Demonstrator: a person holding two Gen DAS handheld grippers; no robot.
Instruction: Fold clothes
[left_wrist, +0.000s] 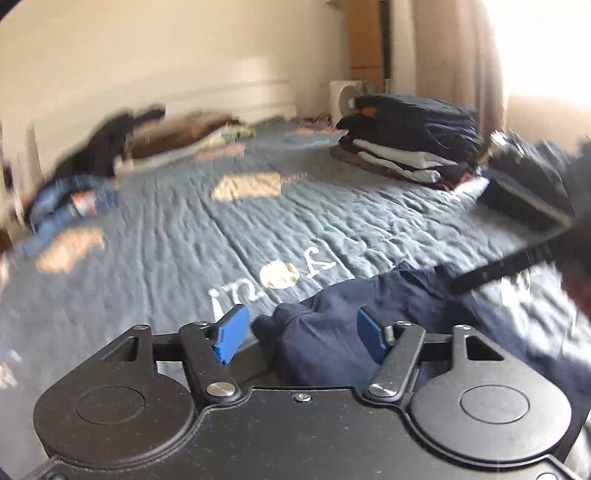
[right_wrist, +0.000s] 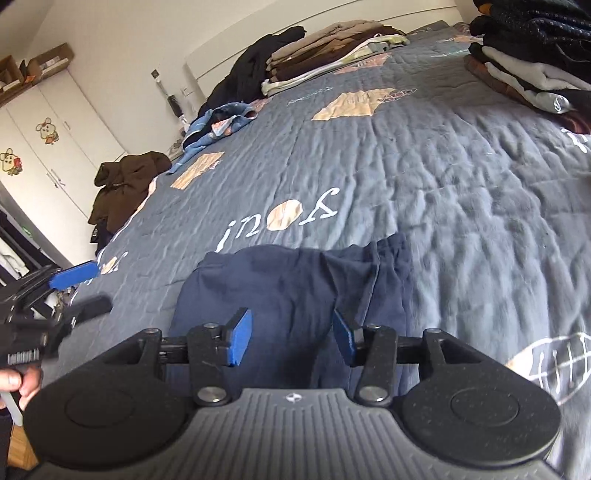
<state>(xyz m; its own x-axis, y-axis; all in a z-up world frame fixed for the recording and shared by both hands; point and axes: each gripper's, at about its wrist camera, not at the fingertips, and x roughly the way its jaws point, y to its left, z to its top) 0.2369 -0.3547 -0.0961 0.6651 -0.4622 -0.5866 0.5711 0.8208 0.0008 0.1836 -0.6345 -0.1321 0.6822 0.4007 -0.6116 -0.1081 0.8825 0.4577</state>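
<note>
Blue-padded jaws of the right gripper (right_wrist: 291, 338) stand apart over the navy-blue cotton garment (right_wrist: 295, 295), released and gripping nothing. That garment lies on the near part of the grey-blue quilted bedspread (right_wrist: 443, 177), doubled into a rough, rumpled rectangle with one loose edge at its right. Left gripper (left_wrist: 301, 332): fingers spread; a navy fold bulges up between them, pads not pressing on it, so I read it as let go. Judgement: this piece is mostly folded, needs squaring or one more fold, then stacking.

Further out, done work: a stack of dark and white folded clothes (left_wrist: 413, 140) at far right, and a pile of tan and brown folded clothes (right_wrist: 332, 48) by the wall. Still unfolded: a crumpled blue patterned garment (right_wrist: 218, 122), a black one (right_wrist: 255, 59), a brown jacket (right_wrist: 125, 181) at the bed's left edge.
</note>
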